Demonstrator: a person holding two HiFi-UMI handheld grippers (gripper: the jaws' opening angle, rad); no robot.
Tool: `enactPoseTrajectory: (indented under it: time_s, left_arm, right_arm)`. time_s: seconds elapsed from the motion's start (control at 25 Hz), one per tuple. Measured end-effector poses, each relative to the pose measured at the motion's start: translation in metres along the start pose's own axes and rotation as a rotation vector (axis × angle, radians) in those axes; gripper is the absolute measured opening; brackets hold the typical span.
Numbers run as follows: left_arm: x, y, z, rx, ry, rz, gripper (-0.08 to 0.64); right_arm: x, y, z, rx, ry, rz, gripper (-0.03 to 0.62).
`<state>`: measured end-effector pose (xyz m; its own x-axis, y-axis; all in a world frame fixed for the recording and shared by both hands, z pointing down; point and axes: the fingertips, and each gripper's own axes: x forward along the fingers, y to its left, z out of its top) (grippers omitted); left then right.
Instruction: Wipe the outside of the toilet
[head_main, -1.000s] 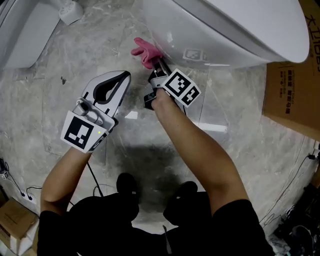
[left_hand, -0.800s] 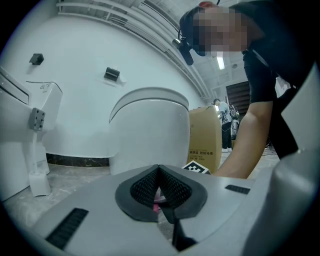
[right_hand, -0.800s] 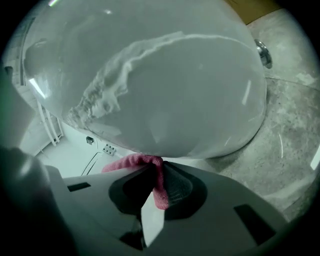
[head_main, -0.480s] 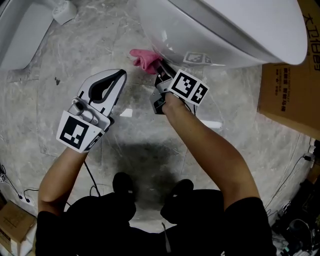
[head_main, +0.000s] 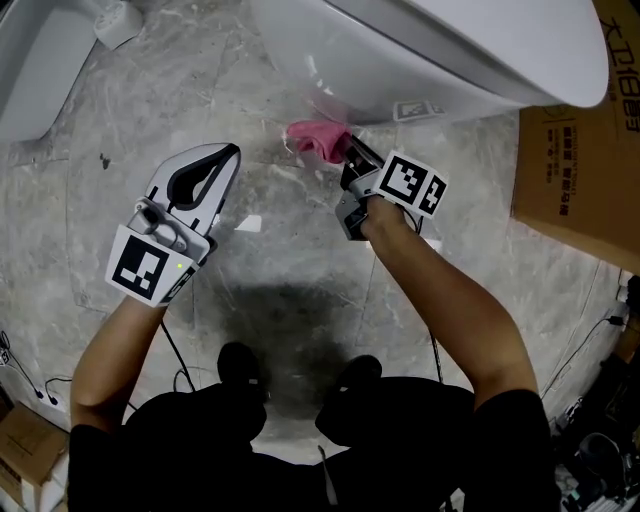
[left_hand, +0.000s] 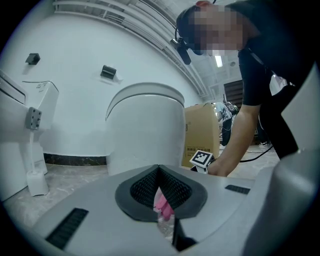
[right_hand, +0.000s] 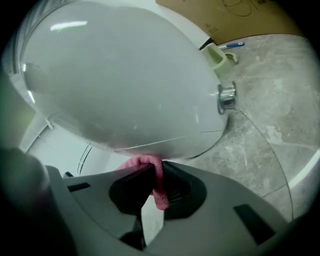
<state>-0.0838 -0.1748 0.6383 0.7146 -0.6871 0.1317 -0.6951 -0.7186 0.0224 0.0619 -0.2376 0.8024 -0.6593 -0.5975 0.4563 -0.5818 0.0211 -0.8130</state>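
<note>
Left gripper (head_main: 228, 158): jaws together, holding nothing, above the marble floor (head_main: 290, 255).
Right gripper (head_main: 350, 152): jaws clamped on the pink cloth (head_main: 314, 138).
Pink cloth: touching the toilet's lower outside.
Toilet (head_main: 400, 60): white, beside a cardboard box (head_main: 580, 190).

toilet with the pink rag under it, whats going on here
A person works on the outside of the white toilet with a gripper in each hand. The right gripper has its jaws shut on a pink cloth, held up against the lower curve of the bowl. The left gripper hangs off to the side over the stone floor, jaws together with nothing in them.
</note>
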Motion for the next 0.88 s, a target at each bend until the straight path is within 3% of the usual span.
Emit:
enactPoseTrajectory:
  time_s: [0.16, 0.36, 0.72, 0.88]
  left_arm:
    - [0.002, -0.006, 0.001, 0.009, -0.006, -0.001, 0.014]
    - [0.008, -0.012, -0.001, 0.012, -0.004, -0.009, 0.014]
    - [0.021, -0.022, -0.011, 0.006, 0.03, -0.032, 0.014]
    - [0.024, -0.021, -0.01, 0.016, 0.025, -0.031, 0.014]
  right_arm:
    - [-0.022, -0.022, 0.015, 0.041, -0.013, -0.049, 0.061]
    - [-0.055, -0.043, 0.055, -0.01, -0.063, -0.093, 0.06]
    - [-0.084, -0.061, 0.134, -0.036, -0.217, -0.137, 0.06]
    - [-0.092, -0.067, 0.195, -0.048, -0.373, -0.142, 0.06]
